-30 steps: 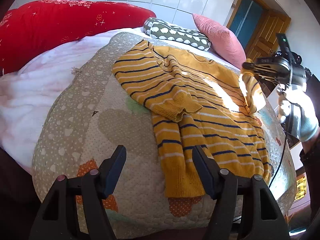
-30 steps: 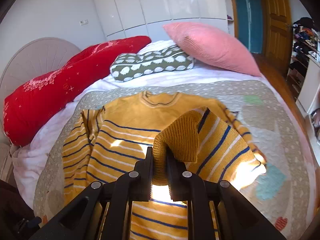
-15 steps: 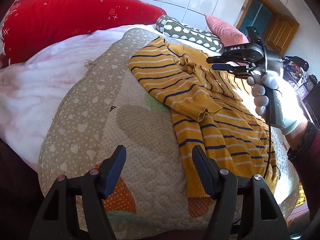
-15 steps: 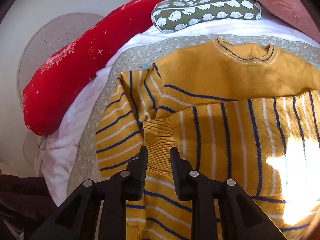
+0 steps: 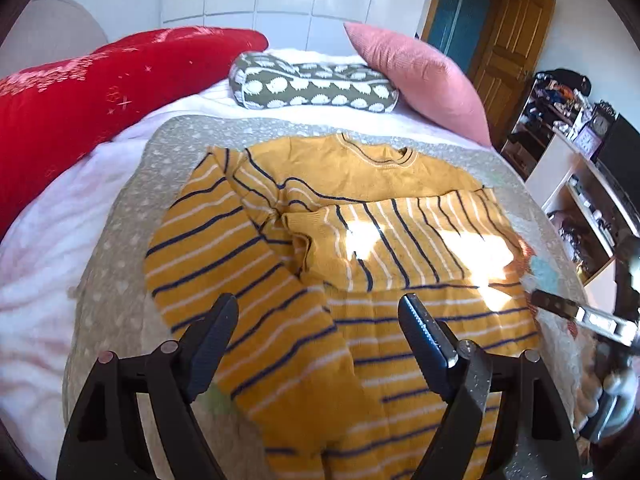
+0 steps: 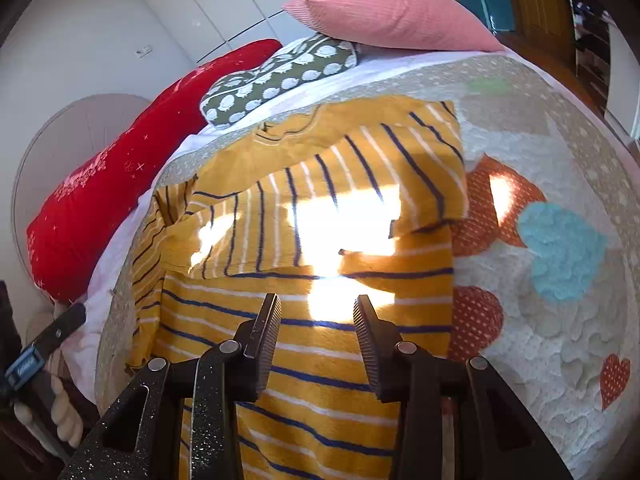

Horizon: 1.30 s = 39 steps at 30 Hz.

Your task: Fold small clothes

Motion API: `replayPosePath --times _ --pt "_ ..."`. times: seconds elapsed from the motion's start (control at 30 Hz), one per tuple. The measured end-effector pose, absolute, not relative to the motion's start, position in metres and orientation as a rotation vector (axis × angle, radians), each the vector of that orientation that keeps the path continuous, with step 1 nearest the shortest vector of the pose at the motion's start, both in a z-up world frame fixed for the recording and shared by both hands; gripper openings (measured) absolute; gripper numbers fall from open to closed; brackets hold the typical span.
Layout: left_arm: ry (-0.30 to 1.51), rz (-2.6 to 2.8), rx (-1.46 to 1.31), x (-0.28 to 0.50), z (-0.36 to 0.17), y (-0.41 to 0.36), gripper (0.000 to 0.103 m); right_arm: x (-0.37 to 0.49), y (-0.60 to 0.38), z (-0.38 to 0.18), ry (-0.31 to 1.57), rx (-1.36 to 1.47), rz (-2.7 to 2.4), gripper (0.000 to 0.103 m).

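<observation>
The right sleeve [image 5: 400, 240], a second ago pinched up in the right gripper [image 6: 316, 320], now lies flat across the chest of the sweater [image 5: 340, 280]. That gripper's jaws have just been opening and stand apart with nothing between them. The left gripper [image 5: 320, 320] has swung in over the sweater's lower half, and its jaws have also just been widening, apart and empty.

There is one yellow striped sweater with two sleeves, both folded inward. Three pillows lie beyond its collar: red [image 5: 80, 92], green patterned [image 5: 312, 88] and pink [image 5: 420, 80]. The sweater lies on the quilted mat [image 6: 540, 320], with bare mat on both sides of it, broader on the right. Its long axis runs from hem, nearest the grippers, to collar, which points toward the pillows.
</observation>
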<state>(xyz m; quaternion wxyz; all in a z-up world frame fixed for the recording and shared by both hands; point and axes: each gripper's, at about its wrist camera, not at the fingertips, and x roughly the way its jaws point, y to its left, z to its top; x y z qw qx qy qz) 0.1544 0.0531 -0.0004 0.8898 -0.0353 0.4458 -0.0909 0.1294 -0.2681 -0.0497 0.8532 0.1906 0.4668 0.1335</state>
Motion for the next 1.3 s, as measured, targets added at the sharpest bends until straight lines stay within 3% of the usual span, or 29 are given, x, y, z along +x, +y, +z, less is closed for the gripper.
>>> replayPosePath --times 0.13,0.2,0.27,0.37,0.47,0.5,0.63,0.8,0.87,1.03,1.1,1.17,1.3 --pt "1.062 -0.112 -0.067 0.234 -0.041 0.044 0.081 0.124 -0.29 -0.057 0.975 0.445 0.253 0.041" --pt "1.1 -0.086 -0.071 0.256 -0.056 0.045 0.071 0.124 -0.293 -0.058 0.97 0.438 0.252 0.041" --pt "1.175 -0.108 -0.067 0.271 -0.07 0.042 0.01 0.126 -0.295 -0.06 0.966 0.43 0.251 0.041" --pt "1.203 -0.139 -0.114 0.281 -0.068 0.045 0.01 0.138 -0.298 -0.062 0.961 0.423 0.239 0.041" --pt "1.158 -0.142 -0.125 0.288 -0.048 0.047 0.009 0.152 -0.303 -0.062 0.943 0.445 0.231 0.041" --pt "1.129 -0.135 -0.129 0.293 -0.04 0.049 0.003 0.155 -0.305 -0.062 0.938 0.452 0.229 0.041" --pt "1.046 -0.065 -0.13 0.31 -0.021 0.061 0.004 0.168 -0.307 -0.063 0.922 0.473 0.232 0.041" --pt "1.135 0.065 -0.07 0.338 -0.061 0.073 0.005 0.182 -0.301 -0.066 0.92 0.473 0.229 0.041" --pt "1.158 0.075 -0.062 0.34 -0.074 0.076 0.011 0.186 -0.299 -0.069 0.926 0.477 0.224 0.041" --pt "1.137 0.032 -0.144 0.327 -0.064 0.087 0.015 0.183 -0.294 -0.067 0.921 0.458 0.217 0.041" --pt "1.098 0.016 -0.16 0.313 -0.048 0.091 0.021 0.182 -0.292 -0.063 0.917 0.45 0.224 0.041" --pt "1.053 0.011 -0.151 0.298 -0.034 0.09 0.034 0.182 -0.293 -0.061 0.919 0.464 0.245 0.041" --pt "1.018 -0.074 -0.145 0.285 -0.024 0.073 0.035 0.196 -0.288 -0.081 0.997 0.648 0.336 0.041"
